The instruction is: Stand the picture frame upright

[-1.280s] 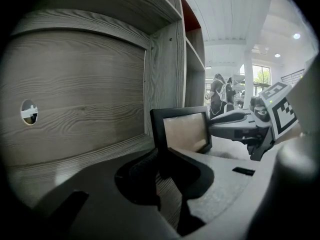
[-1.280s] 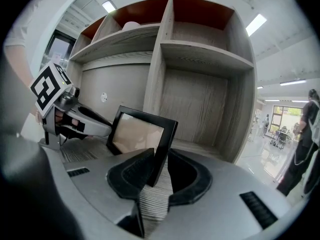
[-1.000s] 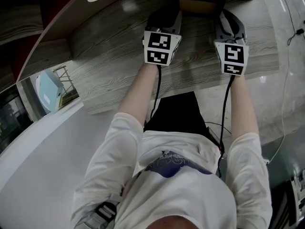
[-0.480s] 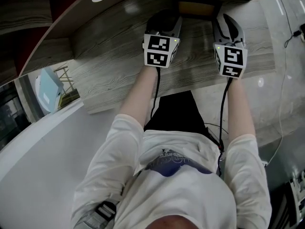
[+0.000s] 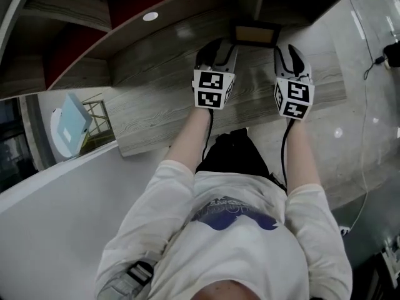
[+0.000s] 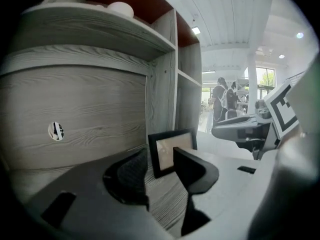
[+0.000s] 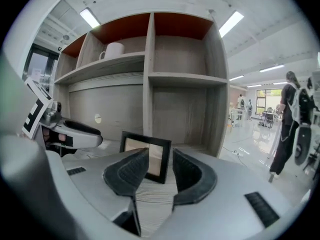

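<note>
The frame (image 5: pixel 255 34) is seen upright, apparently self-supported, at twelve o'clock on the counter (image 5: pixel 150 111). The jaws of the left gripper (image 6: pixel 161 165) and right gripper (image 7: pixel 161 166) have just been opened wide, and nothing is pinched. Both grippers are best drawn straight back towards six o'clock so the frame is not clipped.

Indoor, evenly bright. Ceiling strip lights (image 7: pixel 89 17) overhead in right gripper view. Daylight blown out at the windows (image 6: pixel 265 79) in left gripper view. Glossy floor (image 5: pixel 340 133) carries small glare spots in head view; shelf compartments (image 5: pixel 75 52) dark. Heavy fisheye, black vignette corners in both gripper views. Left hand-held gripper (image 6: pixel 159 156) and right hand-held gripper (image 7: pixel 160 154) close-up, slightly soft; background sharper.
</note>
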Motion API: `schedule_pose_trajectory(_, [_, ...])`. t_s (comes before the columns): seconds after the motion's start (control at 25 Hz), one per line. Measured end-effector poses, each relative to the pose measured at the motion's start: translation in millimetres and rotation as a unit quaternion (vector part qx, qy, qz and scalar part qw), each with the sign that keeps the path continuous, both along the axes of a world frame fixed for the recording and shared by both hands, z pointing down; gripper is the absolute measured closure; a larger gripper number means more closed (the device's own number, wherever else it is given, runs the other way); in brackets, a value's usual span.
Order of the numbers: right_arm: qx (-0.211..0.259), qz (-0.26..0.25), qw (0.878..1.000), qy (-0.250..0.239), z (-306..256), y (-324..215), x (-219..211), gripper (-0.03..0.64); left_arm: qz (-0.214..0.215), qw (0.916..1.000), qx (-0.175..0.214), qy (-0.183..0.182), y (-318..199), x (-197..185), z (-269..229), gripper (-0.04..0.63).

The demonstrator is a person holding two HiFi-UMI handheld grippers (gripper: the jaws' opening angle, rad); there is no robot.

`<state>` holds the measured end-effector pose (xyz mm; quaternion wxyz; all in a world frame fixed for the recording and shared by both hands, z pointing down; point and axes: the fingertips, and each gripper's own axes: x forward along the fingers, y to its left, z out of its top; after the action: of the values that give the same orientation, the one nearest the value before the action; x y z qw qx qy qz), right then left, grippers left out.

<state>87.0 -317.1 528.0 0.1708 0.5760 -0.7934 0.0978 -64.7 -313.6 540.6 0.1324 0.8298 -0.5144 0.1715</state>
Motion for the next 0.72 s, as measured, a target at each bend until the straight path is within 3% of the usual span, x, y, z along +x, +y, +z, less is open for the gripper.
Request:
schedule_pose_trajectory(0.24, [-0.005,0.049,0.998,-0.03,-22,40,0,0.472,0.004,0.9998,0.017,-0.002,32,-13,-32,0.453])
schedule_pose_trajectory(0.72, [0.001,0.082,0.996,-0.041,-56,121,-18,0.472,0.018,0.9993,0.021,0.026,97,-24,-63,0.453])
